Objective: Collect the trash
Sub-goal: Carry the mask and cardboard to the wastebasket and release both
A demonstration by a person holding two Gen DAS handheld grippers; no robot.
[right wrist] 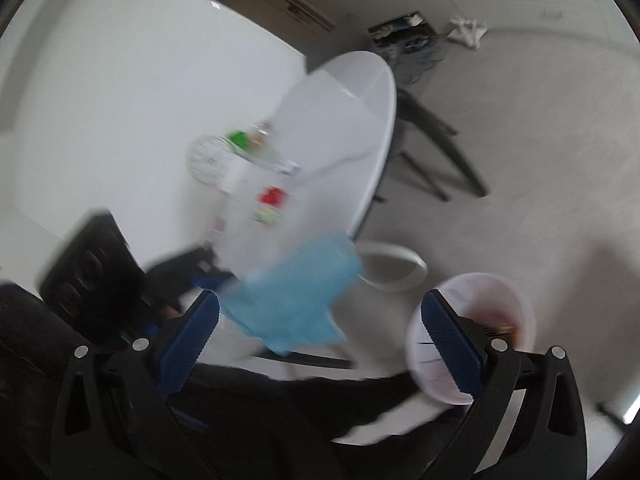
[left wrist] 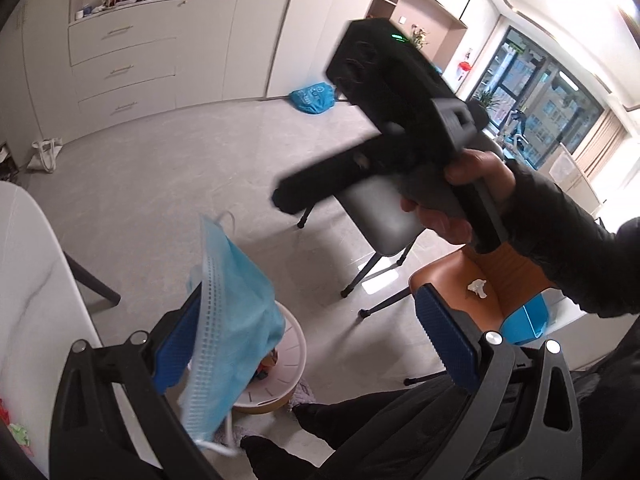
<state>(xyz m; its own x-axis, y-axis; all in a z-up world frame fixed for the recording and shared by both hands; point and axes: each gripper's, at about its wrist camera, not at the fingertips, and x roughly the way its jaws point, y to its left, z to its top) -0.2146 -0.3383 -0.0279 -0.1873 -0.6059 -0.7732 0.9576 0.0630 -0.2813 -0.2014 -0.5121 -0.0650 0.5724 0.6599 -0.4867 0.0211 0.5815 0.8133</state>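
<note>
A light blue face mask (left wrist: 232, 312) hangs loose against the left finger of my left gripper (left wrist: 310, 340), whose jaws stand wide apart. Right beneath it is a round white bin (left wrist: 294, 360) with coloured scraps inside. The right wrist view is blurred: the mask (right wrist: 296, 304) shows in the air beside my left gripper (right wrist: 204, 276), and the bin (right wrist: 472, 320) lies behind the right finger. My right gripper (right wrist: 320, 344) is open with nothing between its pads. A hand holds it up above the chairs (left wrist: 316, 184). A crumpled white tissue (left wrist: 478, 287) lies on an orange chair seat (left wrist: 516, 276).
A white oval table (right wrist: 352, 120) carries red (right wrist: 272, 196) and green (right wrist: 240, 136) wrappers and a clear bottle. A white ring (right wrist: 394, 270) lies on the floor by the bin. A blue bag (left wrist: 312, 98) sits by the cabinets. A person's dark-clothed legs (left wrist: 360, 432) fill the bottom.
</note>
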